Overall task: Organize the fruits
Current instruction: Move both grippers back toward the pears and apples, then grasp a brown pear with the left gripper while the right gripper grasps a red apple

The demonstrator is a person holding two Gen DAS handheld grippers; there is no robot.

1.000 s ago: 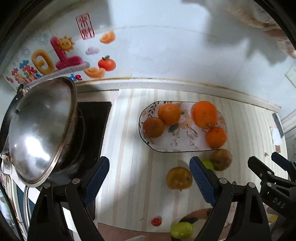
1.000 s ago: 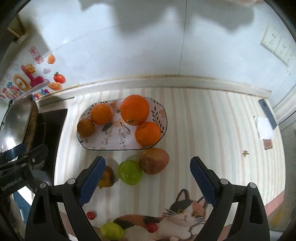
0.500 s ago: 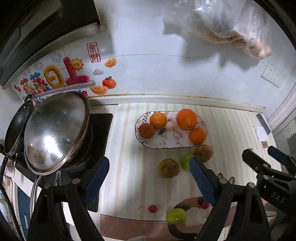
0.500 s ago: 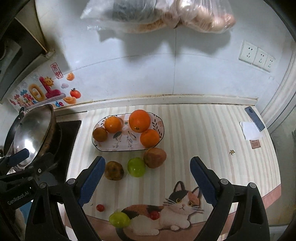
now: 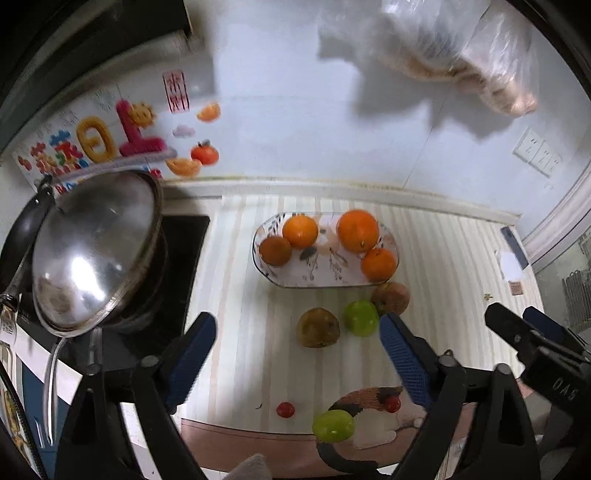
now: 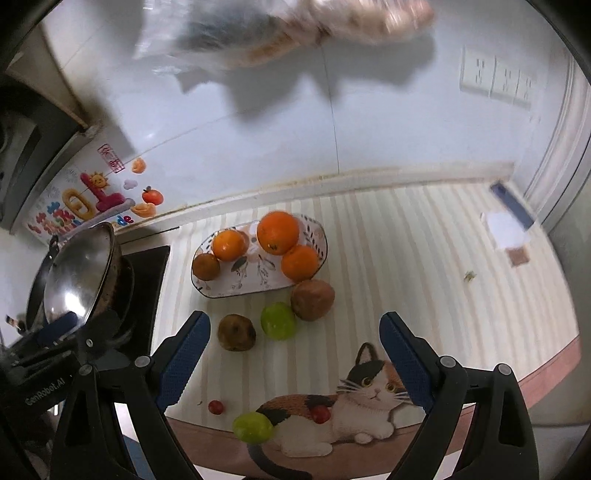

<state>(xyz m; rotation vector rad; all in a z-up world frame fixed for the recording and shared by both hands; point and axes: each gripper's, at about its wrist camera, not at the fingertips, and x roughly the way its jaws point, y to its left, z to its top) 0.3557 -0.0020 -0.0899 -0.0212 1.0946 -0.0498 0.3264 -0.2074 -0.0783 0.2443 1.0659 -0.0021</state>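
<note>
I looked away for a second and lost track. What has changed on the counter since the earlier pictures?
Both grippers drew back and up, so more wall and the hanging bag show. The left gripper is opening with nothing between its jaws; the right gripper stays open and empty. The plate, its four fruits and the loose fruit lie as before.

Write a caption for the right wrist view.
Open right gripper above loose fruit beside a floral plate of oranges.
</note>
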